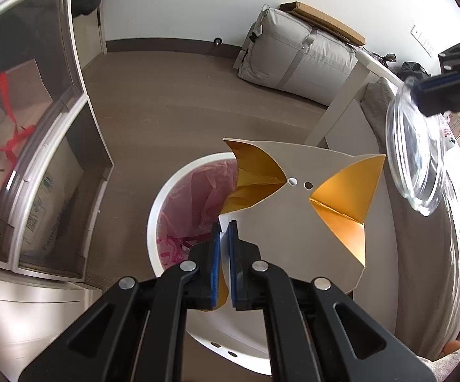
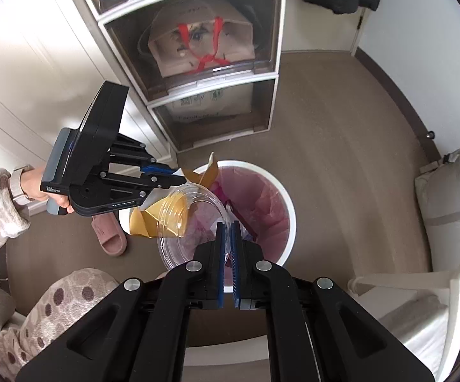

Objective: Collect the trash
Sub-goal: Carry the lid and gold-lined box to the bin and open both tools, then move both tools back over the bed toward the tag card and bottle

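Observation:
My left gripper [image 1: 229,227] is shut on the edge of a flattened white cardboard box with a gold inside [image 1: 296,210]. It hangs over a round white trash bin [image 1: 153,222] lined with a pink bag. My right gripper [image 2: 227,227] is shut on the rim of a clear plastic lid [image 2: 179,222], also above the bin [image 2: 288,210]. In the left wrist view the clear lid [image 1: 416,159] and the right gripper [image 1: 433,98] show at the upper right. In the right wrist view the left gripper [image 2: 179,176] and the gold box [image 2: 153,219] sit over the bin's left rim.
A white drawer unit [image 2: 198,63] with clear fronts stands behind the bin. A pink slipper [image 2: 110,234] lies on the floor to the bin's left. A grey storage bag [image 1: 296,57] rests against the far wall. A white chair [image 2: 421,286] is on the right.

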Demonstrator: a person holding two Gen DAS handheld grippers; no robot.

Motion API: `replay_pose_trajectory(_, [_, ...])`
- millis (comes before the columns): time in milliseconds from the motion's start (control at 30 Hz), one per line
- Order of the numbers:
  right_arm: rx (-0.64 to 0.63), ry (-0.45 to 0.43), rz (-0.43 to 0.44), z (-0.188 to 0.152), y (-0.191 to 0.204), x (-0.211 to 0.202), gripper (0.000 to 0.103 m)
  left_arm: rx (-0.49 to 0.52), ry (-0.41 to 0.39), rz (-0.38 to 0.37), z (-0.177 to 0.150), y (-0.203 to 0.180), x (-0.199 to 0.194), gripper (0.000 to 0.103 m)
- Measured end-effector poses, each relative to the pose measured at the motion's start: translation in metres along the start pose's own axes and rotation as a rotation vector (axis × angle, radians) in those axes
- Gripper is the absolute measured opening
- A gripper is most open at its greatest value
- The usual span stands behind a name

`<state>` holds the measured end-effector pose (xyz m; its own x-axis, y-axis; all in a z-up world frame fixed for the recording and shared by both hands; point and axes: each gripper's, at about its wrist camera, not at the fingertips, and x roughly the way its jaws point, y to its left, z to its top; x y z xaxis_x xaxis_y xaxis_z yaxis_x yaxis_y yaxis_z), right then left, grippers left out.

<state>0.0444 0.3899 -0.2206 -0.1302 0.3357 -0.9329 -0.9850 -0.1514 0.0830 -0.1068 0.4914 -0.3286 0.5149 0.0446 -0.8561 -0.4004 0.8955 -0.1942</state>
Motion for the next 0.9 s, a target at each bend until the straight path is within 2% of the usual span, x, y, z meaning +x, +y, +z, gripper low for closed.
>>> replay_pose_trajectory(200, [-0.035,0.066,0.007,0.006,0.005,0.034,0.003,-0.013,0.027,-0.041,-0.006,0.007,0.020,0.006])
replay_pose_trajectory(233, [-0.038,0.074,0.011,0.006,0.007,0.038,0.003,-0.005,0.033,-0.045,-0.006,0.006,0.022,0.010])
replay_pose_trajectory(267, [-0.041,0.083,0.017,0.007,0.008,0.042,0.004,0.001,0.037,-0.043,-0.007,0.004,0.022,0.026])
replay_pose_trajectory(300, [-0.044,0.084,0.014,0.007,0.009,0.044,0.010,0.002,0.038,-0.038,-0.007,0.004,0.022,0.042])
replay_pose_trajectory(333, [-0.047,0.084,0.006,0.007,0.008,0.046,0.017,0.000,0.031,-0.023,-0.008,0.003,0.021,0.083])
replay_pose_trajectory(367, [-0.049,0.076,-0.004,0.008,0.010,0.047,0.034,-0.003,0.015,0.000,-0.008,0.001,0.018,0.097])
replay_pose_trajectory(400, [-0.052,0.057,-0.019,0.008,0.011,0.045,0.046,0.001,-0.018,0.012,-0.008,-0.001,0.013,0.098])
replay_pose_trajectory(433, [-0.055,0.040,-0.037,0.008,0.011,0.044,0.051,0.013,-0.029,0.010,-0.007,-0.003,0.010,0.098])
replay_pose_trajectory(533, [-0.040,0.015,-0.040,0.007,0.009,0.032,0.073,0.042,0.016,0.026,-0.004,-0.009,0.008,0.098])
replay_pose_trajectory(567, [-0.030,0.005,-0.042,0.006,0.008,0.025,0.085,0.052,0.031,0.045,-0.002,-0.012,0.007,0.098])
replay_pose_trajectory(633, [-0.013,-0.037,-0.046,0.004,0.006,0.009,0.089,0.074,0.029,0.079,0.001,-0.022,-0.006,0.098])
replay_pose_trajectory(700, [0.009,-0.077,-0.038,-0.001,0.004,-0.012,0.095,0.092,-0.015,0.091,0.003,-0.030,-0.026,0.098])
replay_pose_trajectory(900, [-0.002,-0.153,-0.096,-0.017,0.010,-0.066,0.096,0.134,-0.124,0.167,0.012,-0.059,-0.087,0.098])
